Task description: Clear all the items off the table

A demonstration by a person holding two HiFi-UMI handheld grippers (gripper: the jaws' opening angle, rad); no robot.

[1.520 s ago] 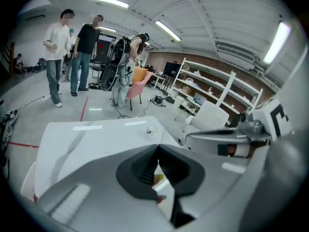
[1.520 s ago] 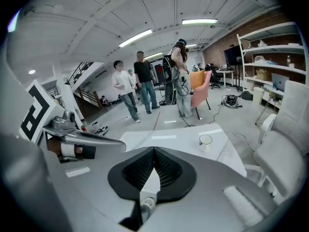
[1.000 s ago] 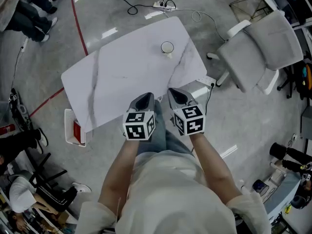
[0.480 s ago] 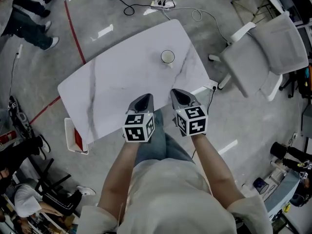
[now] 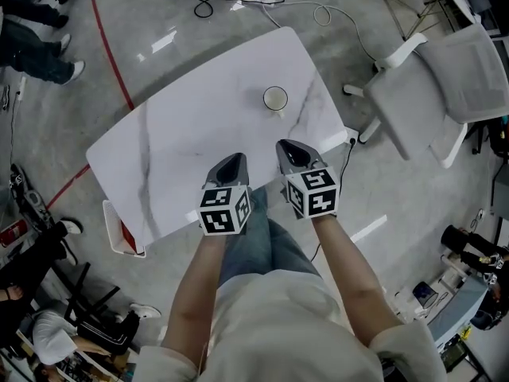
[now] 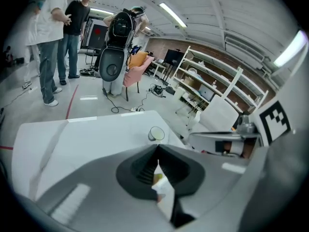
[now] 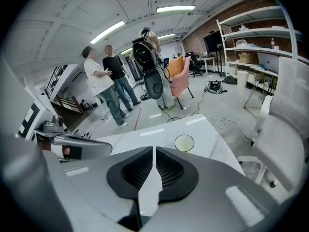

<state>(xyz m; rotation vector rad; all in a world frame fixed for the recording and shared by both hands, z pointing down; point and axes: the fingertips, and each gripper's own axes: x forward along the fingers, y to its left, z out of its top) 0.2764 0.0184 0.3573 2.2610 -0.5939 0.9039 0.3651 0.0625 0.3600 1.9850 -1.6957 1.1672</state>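
The only thing left to clear is the small round white cup (image 5: 275, 99). It stands upright on the white marble-pattern bench (image 5: 183, 134), in the far half and near the right-hand edge.

Compared with a second ago, the cup has not moved on the bench, but in the head view it sits closer to my tongs. I read this as the approach having begun, nothing more. The grasp itself is not yet started.

The left tongs (image 5: 232, 165) are pressed together and hold nothing. The right tongs (image 5: 293, 156) are all but together too, with only a hairline slit beginning to show between them (nothing is inside it). Both hang over the near edge of the bench, side by side, well apart from the cup. In the right gripper view the cup lies almost straight ahead of the tips, so I judge the right side to be the natural one for the pick, once it spreads wide enough for the rim.

The bench surface between the tongs and the cup is bare, so the path forward is free. I would watch the right edge, since a push from the left could slide the cup off there. Beyond that edge stands a white office chair (image 5: 445, 94), apart from the bench. A white basket (image 5: 115, 228) sits low by the left near corner.
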